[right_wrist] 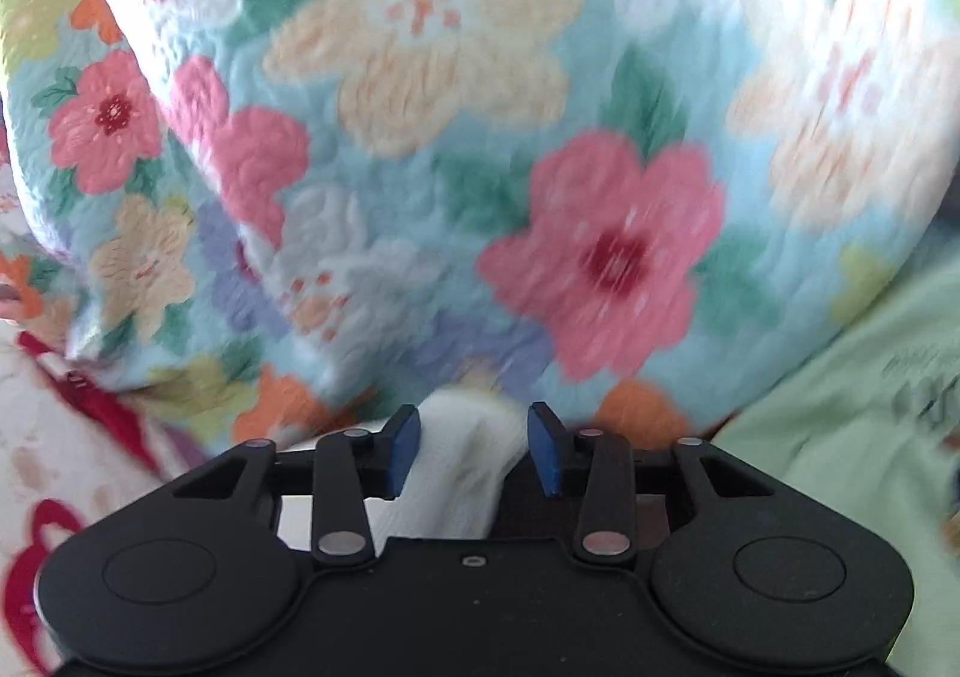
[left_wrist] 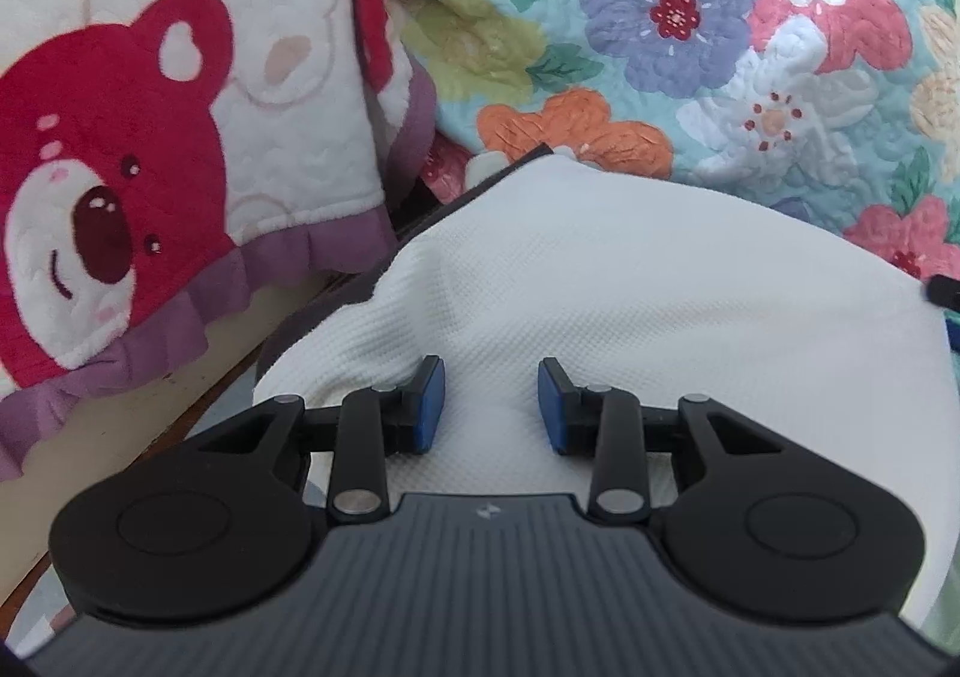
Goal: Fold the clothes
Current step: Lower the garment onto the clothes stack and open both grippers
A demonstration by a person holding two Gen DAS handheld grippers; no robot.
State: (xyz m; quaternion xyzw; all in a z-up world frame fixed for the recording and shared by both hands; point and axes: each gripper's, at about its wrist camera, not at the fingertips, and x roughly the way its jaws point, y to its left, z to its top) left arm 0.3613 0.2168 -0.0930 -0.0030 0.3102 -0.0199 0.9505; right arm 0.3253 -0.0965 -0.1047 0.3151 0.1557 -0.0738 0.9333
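Bunching between both narrowed tongs [left_wrist: 491, 404] [right_wrist: 471, 452], white waffle-knit garment [left_wrist: 630, 281], seemingly gripped.

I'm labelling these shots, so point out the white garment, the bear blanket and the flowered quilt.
white garment [left_wrist: 630, 281], left wrist view, on its bare textured middle.
bear blanket [left_wrist: 114, 149], left wrist view, on the red bear's face.
flowered quilt [right_wrist: 606, 251], right wrist view, on the big pink flower.

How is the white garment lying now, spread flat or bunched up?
Bunched, not flat. In the left wrist view the white garment humps up with a fold beside the left gripper. How many layers it has cannot be told.
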